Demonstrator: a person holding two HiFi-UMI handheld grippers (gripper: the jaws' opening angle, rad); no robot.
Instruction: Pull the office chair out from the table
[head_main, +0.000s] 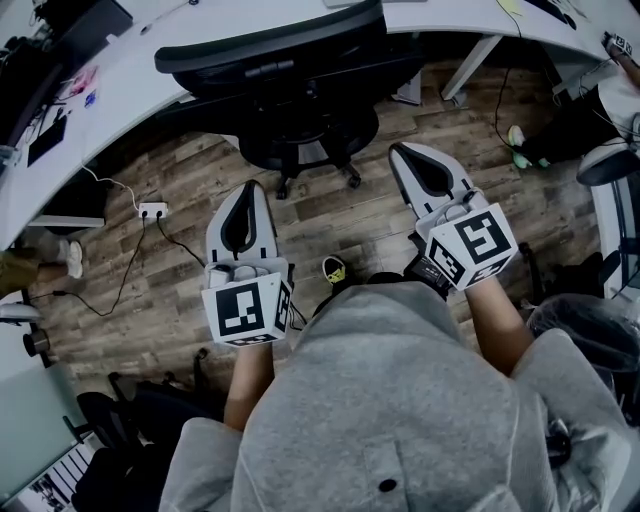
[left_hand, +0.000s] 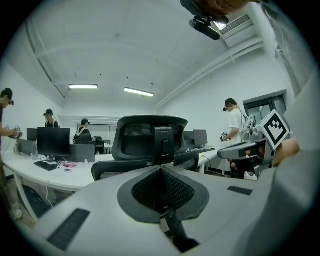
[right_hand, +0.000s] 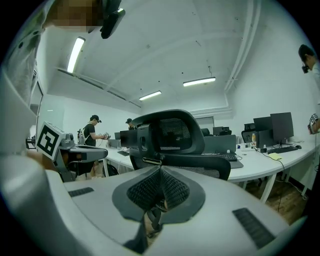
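At table (head_main: 130, 80) edge, office chair (head_main: 300, 110) faces in, backrest (head_main: 270, 50) twd person (head_main: 400, 400).

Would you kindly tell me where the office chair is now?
In the head view, the black office chair sits top centre, tucked against the curved white table, ahead of the left gripper and right gripper.

One office chair (head_main: 290, 90) is sitting at one curved white table (head_main: 130, 75). Two grippers are hovering before the chair: the left gripper (head_main: 248, 195) and the right gripper (head_main: 410, 155). One power strip (head_main: 152, 210) is lying on the floor left of the chair.
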